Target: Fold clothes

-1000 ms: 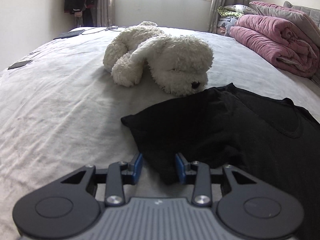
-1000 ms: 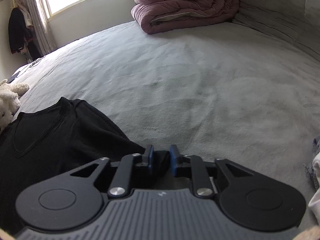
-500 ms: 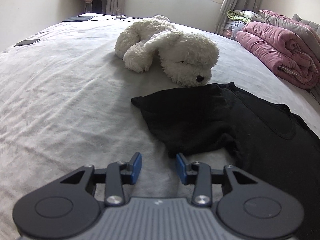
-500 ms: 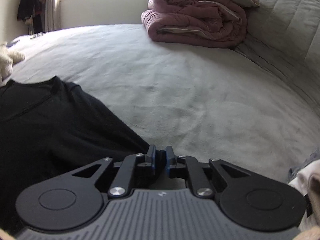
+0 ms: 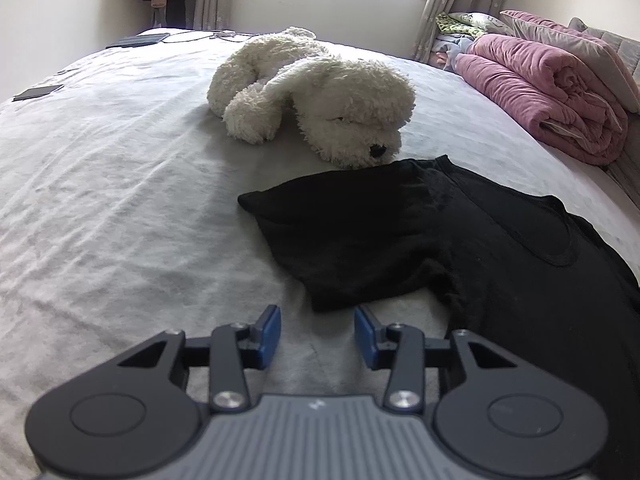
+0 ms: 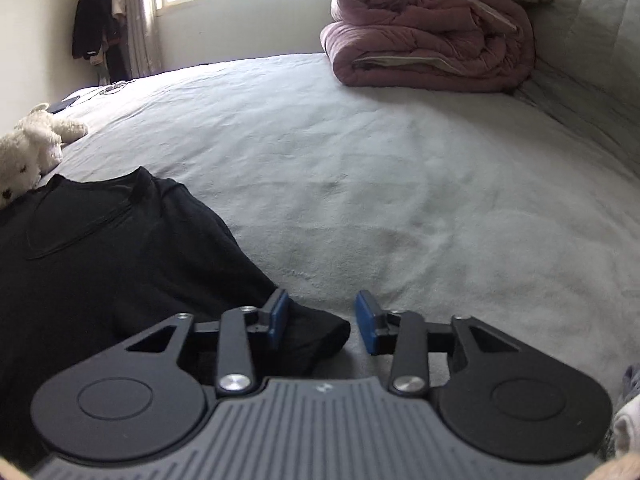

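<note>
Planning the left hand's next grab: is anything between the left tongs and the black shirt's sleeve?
Nothing visible. Only bare bed sheet lies between the open left tongs and the black shirt. The plush dog sits beyond the sleeve.

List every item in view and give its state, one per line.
black T-shirt: flat on bed, unfolded, released.
left gripper: open, empty.
right gripper: open, shirt corner between its fingers.
plush dog: lying, nose at shirt.
pink quilt: folded.
bed: sheet wrinkled.
</note>
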Demonstrator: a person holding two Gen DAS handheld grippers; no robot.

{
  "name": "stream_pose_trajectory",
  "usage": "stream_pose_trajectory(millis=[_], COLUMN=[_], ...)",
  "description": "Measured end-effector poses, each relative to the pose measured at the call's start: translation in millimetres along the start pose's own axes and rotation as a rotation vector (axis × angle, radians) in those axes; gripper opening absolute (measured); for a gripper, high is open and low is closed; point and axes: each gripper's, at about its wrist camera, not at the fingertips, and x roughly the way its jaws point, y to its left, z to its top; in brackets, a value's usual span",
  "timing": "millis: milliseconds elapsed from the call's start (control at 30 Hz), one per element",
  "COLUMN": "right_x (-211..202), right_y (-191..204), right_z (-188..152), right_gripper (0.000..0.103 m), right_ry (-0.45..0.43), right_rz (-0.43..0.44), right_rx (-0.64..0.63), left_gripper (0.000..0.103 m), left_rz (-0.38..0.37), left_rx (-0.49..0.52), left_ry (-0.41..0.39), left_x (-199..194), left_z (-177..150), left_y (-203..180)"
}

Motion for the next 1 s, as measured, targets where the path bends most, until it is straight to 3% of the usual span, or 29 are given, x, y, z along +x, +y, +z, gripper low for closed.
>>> stream_pose_trajectory(millis=[133,300,400,500,567,633,767,833,933,1000], right_x=[-18.6,-27.8,-13.9,17.9,20.0,16.2,3.7,-16.8,-37.3,-42.8], right_y=[13.8,16.8,11.5,9.5,5.3,0.1,-10.4,-14.8,-21.8,-15.7], right_z=[13.2,34.2,43.3,43.2,40.0,36.0,28.5,25.8,15.8,3.7], right_gripper=[0.004,0.004,0.004,0.004,0.004,0.007,0.052,0.052,0.052,0.052], right_ry=[-0.097,-0.144,-0.112,-0.017,-0.005,-0.008,-0.019,-0.021,0.043,0.079], right_rz=[-0.022,-0.065,-0.123,-0.166,-0.159,-0.142,-0.109,-0.092,0.005,0.041], right_rx=[-0.082,-0.072,-0.026,-0.021,0.017,0.065,0.155,0.16,0.14,0.049], left_gripper=[0.042,0.041,0.041,0.041,0.042,0.042,0.042,0.042,0.042,0.042], left_rz=[0.003,-0.004,-0.008,0.002,0.005,0.002,-0.013,-0.017,-0.024,-0.032], left_rx=[0.016,0.005,0.0,0.029,0.043,0.038,0.009,0.001,-0.009,-0.011], left_ry=[-0.002,-0.006,-0.008,-0.008,-0.007,-0.005,0.002,0.005,0.007,0.006], left_x=[-1.2,-3.2,-3.6,-1.8,-1.0,-1.0,-2.8,-4.1,-6.2,-7.8], left_z=[-0.5,0.6,-0.1,-2.7,-3.7,-3.3,-1.6,-1.4,-0.9,-0.8], left_y=[-2.0,-2.7,-5.6,-12.2,-14.1,-13.2,-8.7,-9.2,-10.7,-12.4])
